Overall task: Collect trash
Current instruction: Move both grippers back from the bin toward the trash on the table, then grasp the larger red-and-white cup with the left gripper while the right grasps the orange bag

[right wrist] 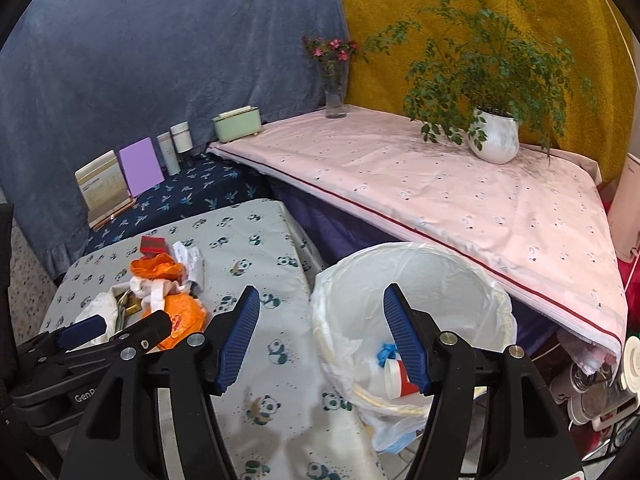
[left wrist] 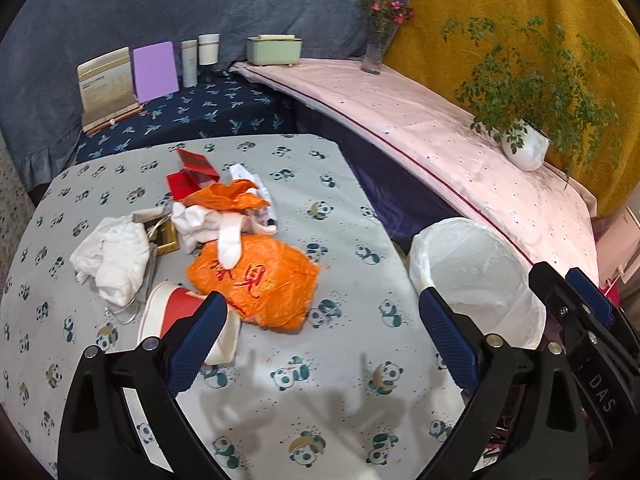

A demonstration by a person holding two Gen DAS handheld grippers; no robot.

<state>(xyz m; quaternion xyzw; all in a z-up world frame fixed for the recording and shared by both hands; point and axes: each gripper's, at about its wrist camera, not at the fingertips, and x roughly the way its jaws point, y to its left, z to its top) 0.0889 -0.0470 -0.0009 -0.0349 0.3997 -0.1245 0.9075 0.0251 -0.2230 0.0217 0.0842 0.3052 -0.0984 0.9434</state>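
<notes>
The left gripper [left wrist: 320, 316] is held wide open above the panda-print table [left wrist: 280, 420]; nothing is gripped between its 2 blue pads. Its left pad [left wrist: 196, 340] lies in front of a red-and-white paper cup [left wrist: 176, 312] that is tipped on its side on the cloth; whether pad and cup touch cannot be told.

The right gripper [right wrist: 320, 332] is likewise spread wide and holds nothing. It is positioned over the near rim of the white-lined trash bin [right wrist: 440, 280], which stands just beside the table's right edge. Inside the bin 1 red-and-white cup [right wrist: 396, 378] and a crumpled blue scrap [right wrist: 386, 352] are seen at the bottom, partly hidden by the right pad.

The remaining trash is piled on the table's far-left part: 1 large orange plastic bag [left wrist: 256, 280], a 2nd orange bag [left wrist: 228, 196] behind it, white crumpled cloth or tissue [left wrist: 116, 256], a white sock-like piece [left wrist: 230, 244] draped over the large bag, a red box [left wrist: 192, 174] and a gold-coloured packet [left wrist: 164, 236]. The pile is well apart from the bin.

On the pink-covered shelf [right wrist: 440, 188] behind, a potted plant [right wrist: 494, 136], a flower vase [right wrist: 335, 92] and a green box [right wrist: 237, 124] are recorded.
</notes>
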